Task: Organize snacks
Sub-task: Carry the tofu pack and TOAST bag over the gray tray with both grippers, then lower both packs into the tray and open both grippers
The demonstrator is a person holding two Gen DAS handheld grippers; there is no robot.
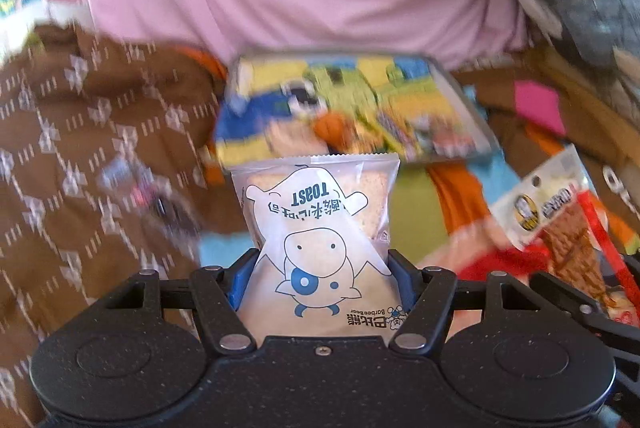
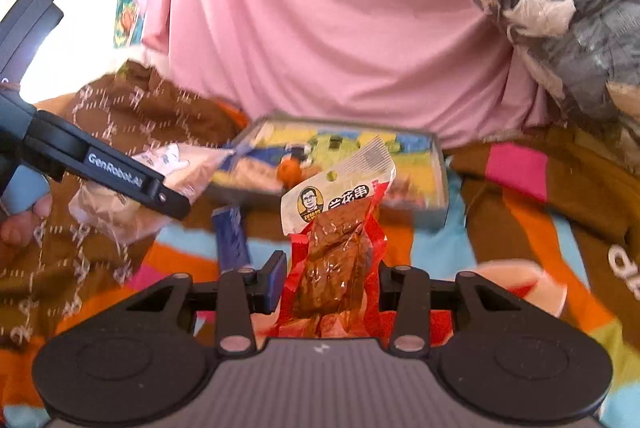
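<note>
Two handheld grippers each hold one snack above a bed covered in a bright patchwork blanket (image 2: 440, 252) of orange, blue, pink and brown.

Take as the landmark the shallow grey rectangular tray (image 2: 439, 183), lined with a yellow, blue and green cartoon print, which lies on the blanket in front of a hanging pink sheet (image 2: 320, 27).

On the near side of the tray, the left gripper (image 1: 320, 276) is clamped on a clear plastic toast packet (image 1: 316, 228) printed with a blue and white cartoon cow and the word TOAST, upside down to its camera. Its blue-padded fingers (image 1: 242, 280) press both sides of the packet, which stands upright between them with its sealed top edge near the tray's front rim. From the right wrist view the same packet hangs to the left of the tray, over a brown patterned cloth (image 2: 120, 115).

The right gripper (image 2: 332, 280), also on the near side of the tray, grips a red and clear vacuum-sealed pouch of brown dried-tofu skewers (image 2: 336, 248). The pouch leans up towards the tray, its white label overlapping the tray's front edge in this view. How firmly the fingers meet it is partly hidden.

A small orange object (image 2: 289, 169) lies inside the tray, blurred. A dark blue wrapped bar (image 2: 232, 236) lies on the blanket just in front of the tray's left corner.
</note>
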